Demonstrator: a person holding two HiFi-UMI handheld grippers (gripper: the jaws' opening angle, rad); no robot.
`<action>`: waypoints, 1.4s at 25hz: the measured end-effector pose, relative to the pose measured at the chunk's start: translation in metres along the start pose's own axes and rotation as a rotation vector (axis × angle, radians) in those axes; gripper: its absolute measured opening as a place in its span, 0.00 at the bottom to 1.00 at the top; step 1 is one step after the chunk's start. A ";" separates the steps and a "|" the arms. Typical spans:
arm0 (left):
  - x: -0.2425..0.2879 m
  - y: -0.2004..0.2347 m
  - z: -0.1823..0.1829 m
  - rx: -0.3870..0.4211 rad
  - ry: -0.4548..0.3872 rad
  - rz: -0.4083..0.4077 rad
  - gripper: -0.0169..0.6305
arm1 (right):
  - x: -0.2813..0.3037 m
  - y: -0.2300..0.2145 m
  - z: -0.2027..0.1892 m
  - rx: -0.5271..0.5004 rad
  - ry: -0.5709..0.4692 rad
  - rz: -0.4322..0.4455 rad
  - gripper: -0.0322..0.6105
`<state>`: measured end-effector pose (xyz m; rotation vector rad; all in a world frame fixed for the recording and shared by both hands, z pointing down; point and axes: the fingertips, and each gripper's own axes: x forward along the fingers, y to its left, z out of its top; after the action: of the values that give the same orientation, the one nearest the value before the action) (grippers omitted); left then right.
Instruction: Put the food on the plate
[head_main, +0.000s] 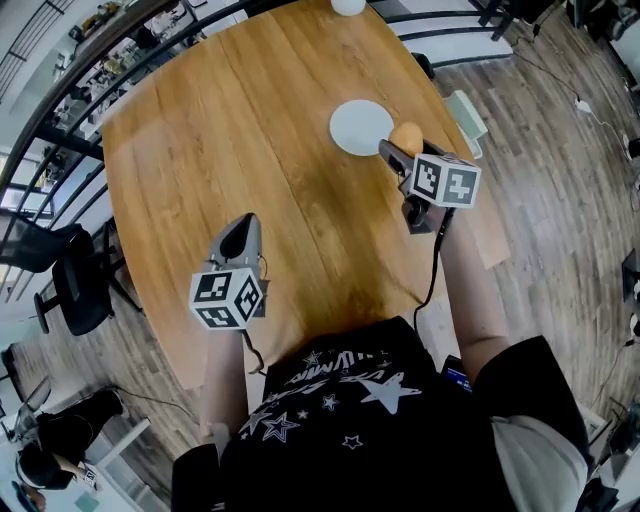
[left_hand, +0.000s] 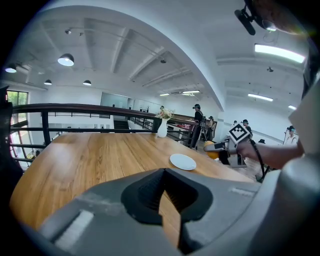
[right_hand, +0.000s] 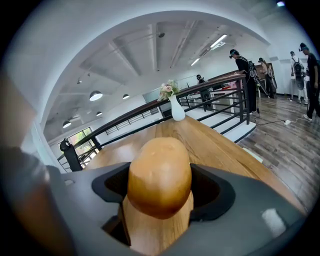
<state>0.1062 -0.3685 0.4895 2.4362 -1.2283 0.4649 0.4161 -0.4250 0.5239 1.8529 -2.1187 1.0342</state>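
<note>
A tan potato-like food piece (right_hand: 159, 176) fills the right gripper view, clamped between the jaws of my right gripper (head_main: 398, 147). In the head view the same food (head_main: 406, 137) hangs just right of the round white plate (head_main: 360, 127), above the wooden table (head_main: 240, 140). From the left gripper view the plate (left_hand: 182, 161) lies ahead on the wood, with the right gripper (left_hand: 212, 147) and its food (left_hand: 214, 151) to its right. My left gripper (head_main: 240, 232) hovers over the near part of the table, jaws together and nothing between them.
A white vase with flowers (left_hand: 162, 127) stands at the table's far end, also seen as the vase (right_hand: 177, 110) in the right gripper view. A dark railing (left_hand: 75, 108) borders the far side. The table's right edge (head_main: 470, 140) is close to the plate. People stand in the background.
</note>
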 end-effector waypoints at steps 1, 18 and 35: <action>0.003 0.001 0.001 0.000 0.003 0.003 0.03 | 0.005 -0.002 0.001 -0.007 0.008 -0.008 0.60; 0.035 0.019 -0.017 -0.038 0.067 -0.008 0.03 | 0.120 0.000 -0.023 -0.374 0.283 -0.042 0.60; 0.036 0.018 -0.029 -0.039 0.092 -0.027 0.03 | 0.137 -0.011 -0.039 -0.482 0.394 -0.112 0.61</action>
<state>0.1081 -0.3898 0.5338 2.3685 -1.1551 0.5342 0.3822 -0.5151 0.6298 1.3883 -1.8054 0.7063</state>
